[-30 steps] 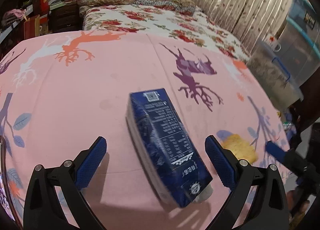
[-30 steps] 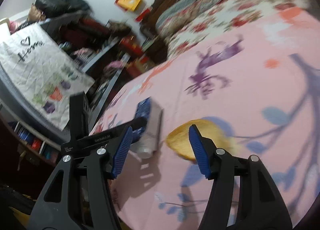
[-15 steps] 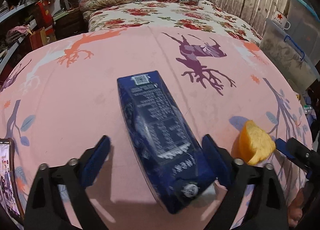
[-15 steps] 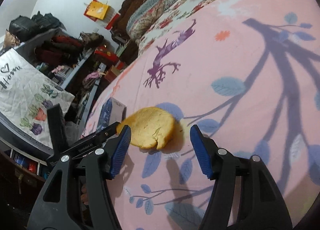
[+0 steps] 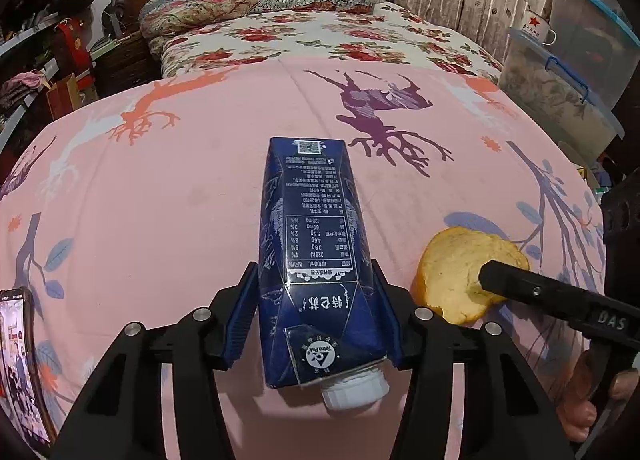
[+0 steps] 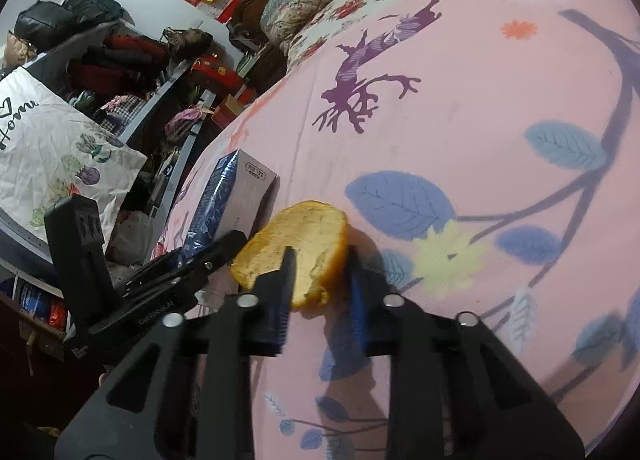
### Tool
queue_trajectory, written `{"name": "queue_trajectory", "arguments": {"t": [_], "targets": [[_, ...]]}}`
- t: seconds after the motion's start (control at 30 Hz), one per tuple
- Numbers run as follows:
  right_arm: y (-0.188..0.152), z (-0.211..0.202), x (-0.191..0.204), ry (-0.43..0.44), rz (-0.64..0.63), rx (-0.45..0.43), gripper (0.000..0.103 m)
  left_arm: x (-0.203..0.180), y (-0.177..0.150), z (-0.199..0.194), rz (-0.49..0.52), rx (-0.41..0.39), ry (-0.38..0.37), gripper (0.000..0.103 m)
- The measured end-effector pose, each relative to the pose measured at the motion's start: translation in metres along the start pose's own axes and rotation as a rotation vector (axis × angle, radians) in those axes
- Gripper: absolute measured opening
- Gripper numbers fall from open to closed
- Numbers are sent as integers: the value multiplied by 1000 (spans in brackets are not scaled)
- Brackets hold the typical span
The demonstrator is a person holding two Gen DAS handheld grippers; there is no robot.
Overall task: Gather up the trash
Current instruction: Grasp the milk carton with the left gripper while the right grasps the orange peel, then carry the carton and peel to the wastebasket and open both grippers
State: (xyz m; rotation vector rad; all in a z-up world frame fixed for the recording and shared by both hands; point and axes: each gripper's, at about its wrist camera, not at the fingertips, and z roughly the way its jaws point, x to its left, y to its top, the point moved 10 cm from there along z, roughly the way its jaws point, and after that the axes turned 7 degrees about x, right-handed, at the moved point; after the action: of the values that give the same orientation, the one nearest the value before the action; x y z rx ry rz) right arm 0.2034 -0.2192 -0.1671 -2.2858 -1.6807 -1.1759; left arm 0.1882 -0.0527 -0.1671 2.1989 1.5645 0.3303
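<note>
Left gripper point(image 5: 316, 324): I have just been closing its jaws, and both blue pads now press the sides of the dark blue carton point(image 5: 316, 260) near its cap end.
Carton: it lies flat on the pink sheet point(image 5: 160, 200), white screw cap point(image 5: 354, 388) nearest me, its length running straight away from the tool.
Carton print: I read "Tetra Pak" in a round mark by the cap, upside-down Chinese characters above it, then a nutrition table with "100mL" and "NRV%", and a QR code at the far end.
Right gripper point(image 6: 320, 288): its jaws have also just been closing; they are clamped on the orange peel point(image 6: 300, 244), one pad on each face.
Peel: on the sheet just right of the carton in my left view.
Right gripper body: "DAS" is legible.
Far left, right view: a white cloth point(image 6: 44, 148) with "Home".
Far ahead: a floral bedspread point(image 5: 320, 40).
</note>
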Motion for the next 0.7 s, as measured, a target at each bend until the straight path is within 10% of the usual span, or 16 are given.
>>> {"name": "queue_trajectory", "arguments": {"t": [0.63,0.7], "targets": [[4,-68,-48,94,210,-148,18,-25,0,-12,74,-34,-36,49],[5,-68,-47,96,216,-144,58,-23,-1,-12,69,-29,-38,49]]}}
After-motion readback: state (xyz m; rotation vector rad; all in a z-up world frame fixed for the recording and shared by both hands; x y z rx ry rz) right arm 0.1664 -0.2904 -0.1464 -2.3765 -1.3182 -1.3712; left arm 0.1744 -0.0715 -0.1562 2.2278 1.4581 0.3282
